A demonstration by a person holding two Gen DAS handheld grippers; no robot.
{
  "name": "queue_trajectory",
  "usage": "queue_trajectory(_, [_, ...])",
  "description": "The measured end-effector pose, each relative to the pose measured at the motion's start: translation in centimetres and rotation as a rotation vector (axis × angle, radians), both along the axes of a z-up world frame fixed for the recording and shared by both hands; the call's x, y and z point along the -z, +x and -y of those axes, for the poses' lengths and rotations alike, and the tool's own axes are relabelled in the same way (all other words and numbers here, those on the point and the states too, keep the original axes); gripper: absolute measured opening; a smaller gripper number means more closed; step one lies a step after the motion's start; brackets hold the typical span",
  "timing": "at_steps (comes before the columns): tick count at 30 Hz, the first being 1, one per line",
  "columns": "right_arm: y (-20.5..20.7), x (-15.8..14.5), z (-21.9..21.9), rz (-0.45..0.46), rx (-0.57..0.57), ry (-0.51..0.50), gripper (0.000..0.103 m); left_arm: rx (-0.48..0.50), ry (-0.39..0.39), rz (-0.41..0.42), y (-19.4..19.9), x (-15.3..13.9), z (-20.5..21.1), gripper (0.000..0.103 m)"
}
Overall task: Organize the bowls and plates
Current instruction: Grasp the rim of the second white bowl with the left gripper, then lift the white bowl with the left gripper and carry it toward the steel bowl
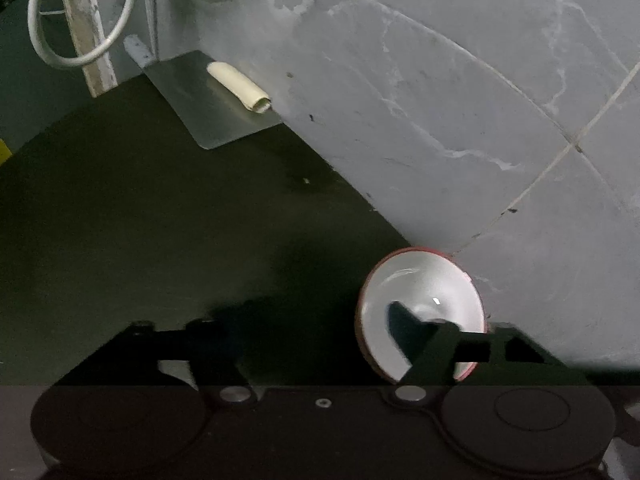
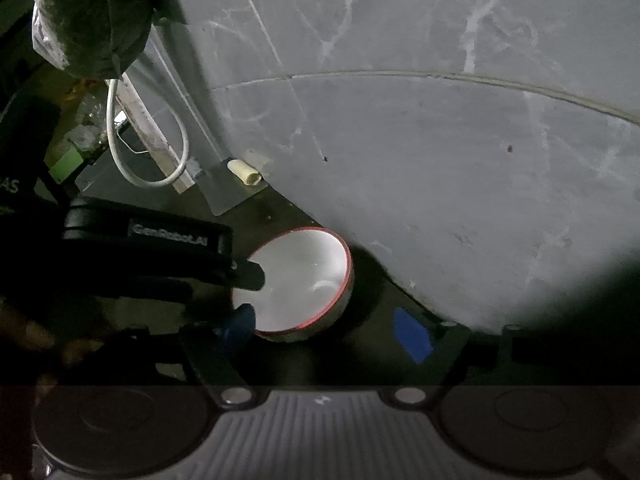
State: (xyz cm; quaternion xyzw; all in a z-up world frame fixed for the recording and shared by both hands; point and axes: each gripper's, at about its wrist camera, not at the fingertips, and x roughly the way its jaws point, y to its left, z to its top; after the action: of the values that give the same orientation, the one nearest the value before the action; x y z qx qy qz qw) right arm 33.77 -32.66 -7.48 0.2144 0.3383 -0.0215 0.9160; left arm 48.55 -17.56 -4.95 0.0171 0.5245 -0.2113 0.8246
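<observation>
Left gripper [image 1: 308, 332] sits nearest the lens in its own wrist view, jaws spread wide, gripping nothing. Its left finger is over the dark counter [image 1: 160, 220]. Its right finger reaches over the rim into the bowl [image 1: 420, 300], which is white inside with a red rim. The bowl stands on the counter, right against the grey marble wall [image 1: 440, 100]. Far left at the back are a white cable loop [image 1: 80, 20], then a metal sheet [image 1: 208, 108] with a cream roll [image 1: 240, 86] lying on it.

Right wrist view: a dark bag [image 2: 92, 16] hangs top left, with a green item [image 2: 66, 166] below it. The left gripper comes in from the left, one finger inside the bowl [image 2: 300, 276]; its other finger is lost in the dark. Right gripper [image 2: 328, 332] is also wide apart and holds nothing. Its blue-padded left fingertip is just beside the bowl's near rim, the right one clear of it over the counter.
</observation>
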Motion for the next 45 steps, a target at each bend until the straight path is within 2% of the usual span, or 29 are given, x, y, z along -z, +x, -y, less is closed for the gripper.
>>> queue_trajectory(1, [0.2, 0.1, 0.0, -0.003, -0.004, 0.005, 0.073, 0.004, -0.014, -0.009, 0.0, 0.1, 0.0, 0.052])
queue_trajectory(2, [0.3, 0.1, 0.1, -0.008, -0.005, 0.010, 0.067, 0.008, -0.029, -0.019, 0.1, 0.2, 0.1, 0.042])
queue_trajectory(3, [0.3, 0.2, 0.1, -0.010, -0.005, 0.013, 0.062, 0.010, -0.040, -0.028, 0.1, 0.3, 0.2, 0.038])
queue_trajectory(8, [0.9, 0.2, 0.1, -0.014, -0.012, 0.028, 0.048, 0.016, -0.079, -0.055, 0.0, 0.8, 0.5, 0.021])
queue_trajectory(12, [1.2, 0.4, 0.2, -0.023, -0.025, 0.038, 0.045, 0.015, -0.096, -0.070, -0.1, 1.0, 0.6, 0.015])
queue_trajectory(17, [1.4, 0.6, 0.3, -0.033, -0.035, 0.043, 0.044, -0.009, -0.118, -0.070, -0.4, 1.4, 0.3, 0.012])
queue_trajectory(22, [1.4, 0.7, 0.9, -0.033, -0.039, 0.081, 0.036, -0.027, -0.142, -0.064, -0.9, 1.4, -0.5, 0.011])
queue_trajectory(26, [0.5, 0.5, 1.1, -0.015, -0.044, 0.090, 0.033, -0.026, -0.182, -0.035, -1.9, 0.9, -1.2, 0.011])
queue_trajectory(35, [-2.0, -3.4, 0.4, 0.105, -0.083, 0.067, 0.031, -0.047, -0.233, 0.080, -5.4, -3.4, -3.0, 0.011])
queue_trajectory(45, [-5.6, -8.2, -0.5, 0.191, -0.114, 0.048, 0.031, -0.047, -0.271, 0.181, -9.9, -8.2, -4.6, 0.013])
